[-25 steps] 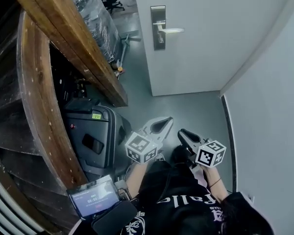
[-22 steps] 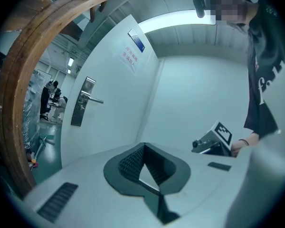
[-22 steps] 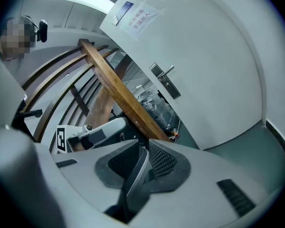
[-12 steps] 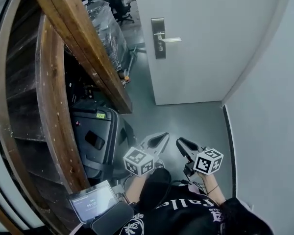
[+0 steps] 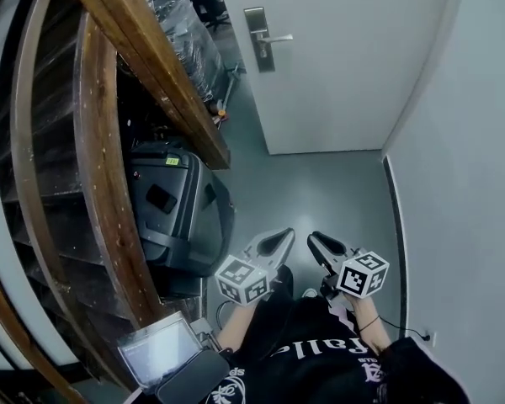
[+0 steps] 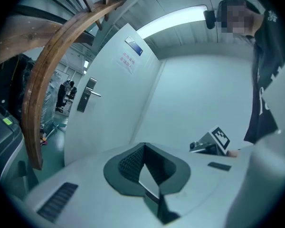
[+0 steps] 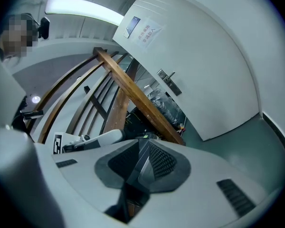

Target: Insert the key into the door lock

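Jaws pressed together on both grippers, with nothing seen between them; the lock is well ahead.
Left gripper (image 5: pixel 286 233) and right gripper (image 5: pixel 314 238) hang low, side by side near the person's body, aimed toward the door (image 5: pixel 345 57). The lock (image 5: pixel 255 42) sits in the metal plate under the handle (image 5: pixel 273 38), far across the floor (image 5: pixel 320 192). No key shows in any view, so it probably has to be fetched first.
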Available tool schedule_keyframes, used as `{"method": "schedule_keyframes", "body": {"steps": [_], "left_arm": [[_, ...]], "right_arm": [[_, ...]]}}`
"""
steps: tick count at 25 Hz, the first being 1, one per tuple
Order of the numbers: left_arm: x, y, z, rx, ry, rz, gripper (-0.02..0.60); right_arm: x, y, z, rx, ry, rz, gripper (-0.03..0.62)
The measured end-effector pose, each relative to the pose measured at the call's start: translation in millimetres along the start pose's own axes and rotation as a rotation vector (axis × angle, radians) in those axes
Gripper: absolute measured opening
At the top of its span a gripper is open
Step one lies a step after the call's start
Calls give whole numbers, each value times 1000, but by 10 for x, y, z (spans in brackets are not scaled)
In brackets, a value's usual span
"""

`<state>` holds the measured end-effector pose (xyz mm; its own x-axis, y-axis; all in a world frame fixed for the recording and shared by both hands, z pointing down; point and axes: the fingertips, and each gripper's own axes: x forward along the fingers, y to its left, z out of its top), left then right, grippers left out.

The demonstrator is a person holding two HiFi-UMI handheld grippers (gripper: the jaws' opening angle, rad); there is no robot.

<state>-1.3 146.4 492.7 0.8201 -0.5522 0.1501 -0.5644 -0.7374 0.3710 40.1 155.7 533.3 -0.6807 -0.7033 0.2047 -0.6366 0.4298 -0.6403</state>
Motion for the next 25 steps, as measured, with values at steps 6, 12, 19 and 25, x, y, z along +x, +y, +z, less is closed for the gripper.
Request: {"method": "schedule_keyframes", "body": {"steps": [6, 12, 19, 25], "left_arm": [[-420, -284, -283, -7, -11, 80, 5], [-652, -389, -277, 44, -31, 127, 5], [-780, -384, -339, 87, -16, 101, 5], [-1106, -313, -322, 95, -13, 67, 5]], "right_arm": [[-212, 306, -414, -16, 51, 72, 75], [-324, 496, -570, -52, 69, 93, 75], [-352, 620, -654, -79, 56, 53, 75], [-271, 867, -783, -68, 34, 9, 75]]}}
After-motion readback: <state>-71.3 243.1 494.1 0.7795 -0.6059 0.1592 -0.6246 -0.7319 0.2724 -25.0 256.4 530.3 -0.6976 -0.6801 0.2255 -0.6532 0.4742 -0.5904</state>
